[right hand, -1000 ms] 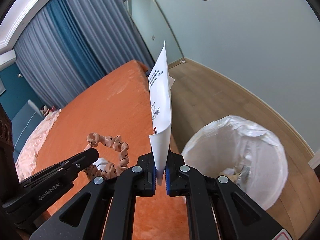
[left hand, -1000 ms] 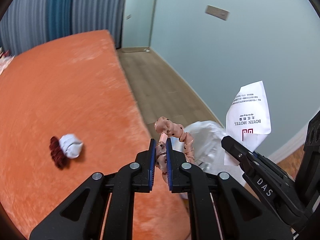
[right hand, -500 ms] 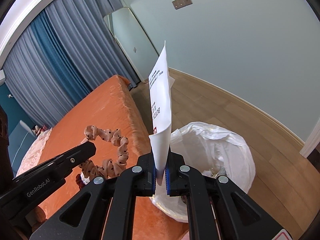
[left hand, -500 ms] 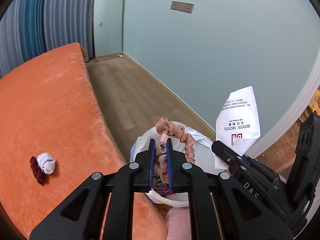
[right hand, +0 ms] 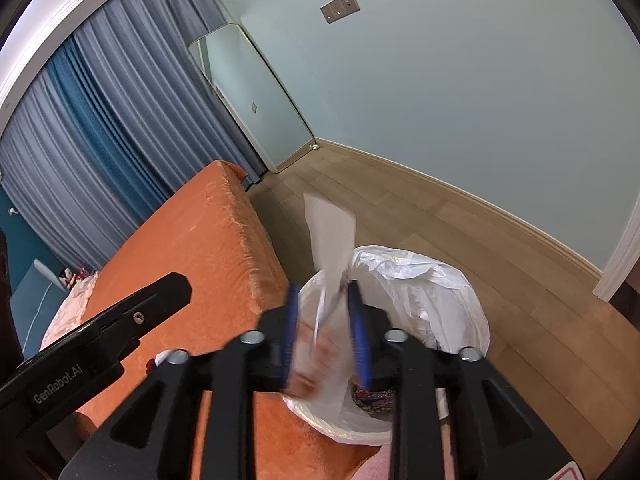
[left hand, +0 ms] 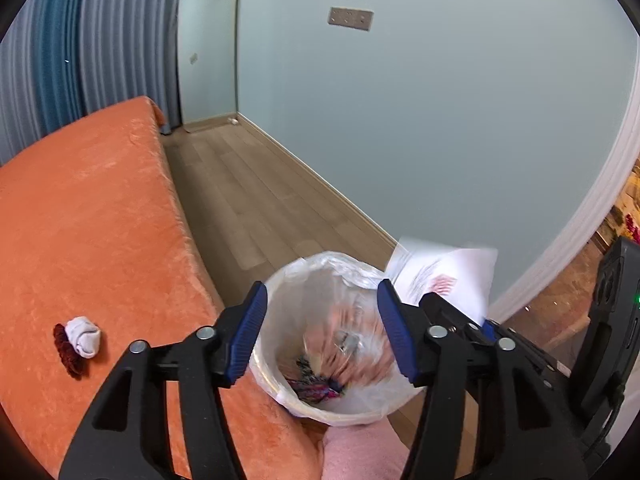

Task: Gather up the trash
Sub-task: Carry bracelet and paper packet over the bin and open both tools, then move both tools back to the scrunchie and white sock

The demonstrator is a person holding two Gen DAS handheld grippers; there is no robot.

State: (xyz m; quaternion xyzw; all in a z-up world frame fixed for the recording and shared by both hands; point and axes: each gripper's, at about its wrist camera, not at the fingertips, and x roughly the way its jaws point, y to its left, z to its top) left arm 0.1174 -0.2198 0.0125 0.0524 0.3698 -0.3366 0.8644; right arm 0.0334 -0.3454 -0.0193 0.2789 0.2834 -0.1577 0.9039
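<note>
Grippers are hanging over the bin (left hand: 280,394). The left gripper (left hand: 322,330) has just been opening and is holding nothing; the right gripper (right hand: 325,330) has just been opening, with blurred paper (right hand: 332,236) loose between its jaws.

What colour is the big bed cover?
Orange. The bed cover shows best in the left wrist view.
</note>
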